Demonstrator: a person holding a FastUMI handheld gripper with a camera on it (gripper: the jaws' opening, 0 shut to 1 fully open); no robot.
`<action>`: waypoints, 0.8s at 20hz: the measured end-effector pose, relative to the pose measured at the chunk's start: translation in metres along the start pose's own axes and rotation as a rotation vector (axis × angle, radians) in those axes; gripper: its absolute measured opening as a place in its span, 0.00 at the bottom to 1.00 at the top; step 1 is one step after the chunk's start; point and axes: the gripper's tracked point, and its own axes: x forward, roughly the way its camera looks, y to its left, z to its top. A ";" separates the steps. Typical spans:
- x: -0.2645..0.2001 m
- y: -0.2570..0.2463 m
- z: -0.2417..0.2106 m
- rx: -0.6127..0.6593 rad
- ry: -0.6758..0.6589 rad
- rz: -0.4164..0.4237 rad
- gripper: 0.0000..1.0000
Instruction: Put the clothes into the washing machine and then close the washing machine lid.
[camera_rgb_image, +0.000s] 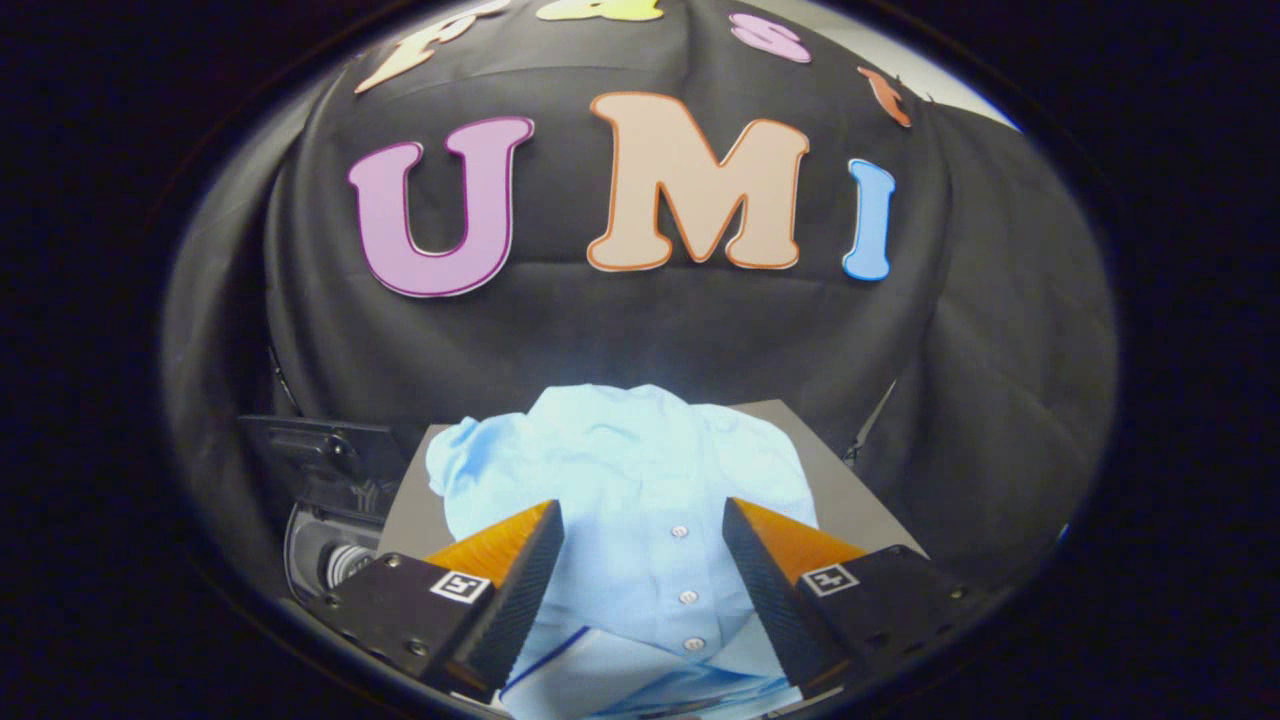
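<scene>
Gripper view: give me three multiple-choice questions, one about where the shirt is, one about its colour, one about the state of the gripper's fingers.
1. Where does the shirt lie?
A. Crumpled on the grey board, reaching in between the fingers
B. Hung on the booth's wall
C. Inside the washing machine

2. What colour is the shirt?
A. Red
B. Light blue
C. Dark green

3. How does the gripper stand?
A. Shut on the shirt
B. Shut on nothing
C. Open, a finger on each side of the button placket

Key: 1 A, the cloth spreads over the board and runs between the fingers; 2 B, the cloth is pale blue; 3 C, a wide gap shows between the fingers.
</scene>
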 end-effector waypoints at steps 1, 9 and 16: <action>0.008 -0.002 -0.010 -0.026 0.038 -0.017 0.97; 0.025 -0.006 -0.026 0.120 0.089 0.043 0.67; 0.003 -0.004 -0.036 0.217 0.046 0.030 0.08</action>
